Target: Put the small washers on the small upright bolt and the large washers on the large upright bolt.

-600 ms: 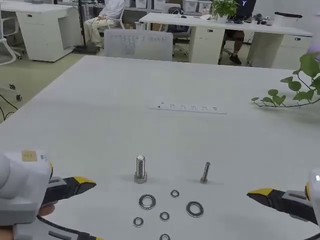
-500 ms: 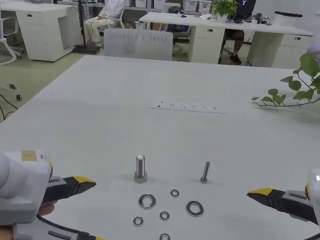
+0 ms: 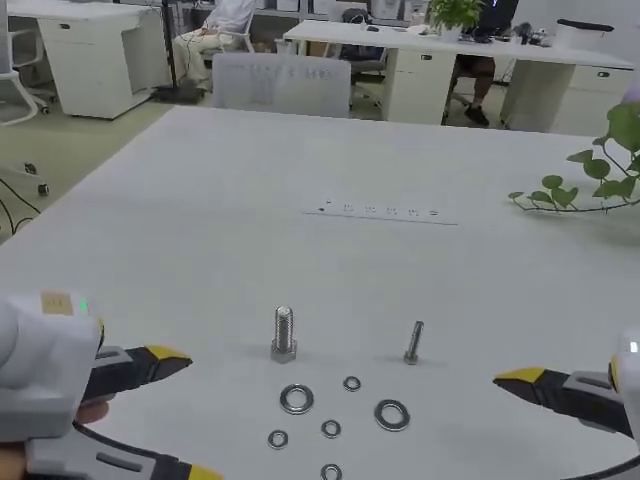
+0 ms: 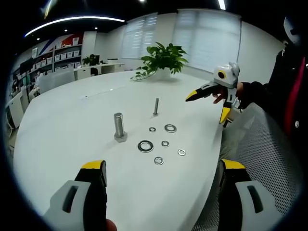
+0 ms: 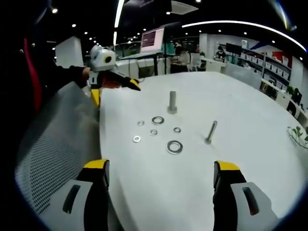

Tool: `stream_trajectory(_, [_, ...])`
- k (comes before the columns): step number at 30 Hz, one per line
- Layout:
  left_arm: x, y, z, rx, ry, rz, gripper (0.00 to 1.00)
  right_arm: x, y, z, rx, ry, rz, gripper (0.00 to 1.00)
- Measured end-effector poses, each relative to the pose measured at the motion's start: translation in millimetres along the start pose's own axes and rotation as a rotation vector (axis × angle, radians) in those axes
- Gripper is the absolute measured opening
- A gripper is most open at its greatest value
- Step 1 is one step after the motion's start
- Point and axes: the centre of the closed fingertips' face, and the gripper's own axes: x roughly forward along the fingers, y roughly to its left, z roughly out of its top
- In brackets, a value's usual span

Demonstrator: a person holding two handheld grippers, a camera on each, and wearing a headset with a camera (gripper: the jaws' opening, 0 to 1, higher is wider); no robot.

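I held my left gripper (image 4: 163, 165) low over the near edge of the white table (image 3: 200, 220), its jaws spread wide apart with nothing between them. My right gripper (image 5: 161, 166) was spread just as wide and gripped nothing either. In the head view the left one sat at about 8 o'clock from the washers and the right one at about 4 o'clock, both well apart from them.

The large upright bolt (image 3: 283, 333) stood head-down on the table. The small upright bolt (image 3: 414, 343) stood at its 3 o'clock, well apart from it. Every washer lay flat on the table, on my side of the bolts.

The first large washer (image 3: 296, 400) lay near the large bolt at its 6 o'clock. The second large washer (image 3: 391, 414) lay at 7 o'clock from the small bolt. The first small washer (image 3: 351, 383) lay at 5 o'clock from the large bolt. The second small washer (image 3: 331, 428) lay between the two large washers. The third small washer (image 3: 278, 439) was at 7 o'clock from the first large washer. The fourth small washer (image 3: 331, 471) lay nearest me, at 6 o'clock from the second small one.

A power strip (image 3: 375, 212) lay at 12 o'clock beyond the bolts, and a leafy plant (image 3: 590, 180) trailed in at 2 o'clock.
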Motion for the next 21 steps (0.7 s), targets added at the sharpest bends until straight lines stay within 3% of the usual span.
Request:
stream_trajectory(12, [-1.8,3.2,3.2,0.004,-0.008,0.012,0.97,4.2,-2.9,6.6,-0.031,0.022,0.013,0.89])
stream_trajectory(21, [-11.1,6.7,13.4,0.043,-0.015,0.045,0.97,7.4,-4.8,13.5,-0.081,0.053,0.034,0.88])
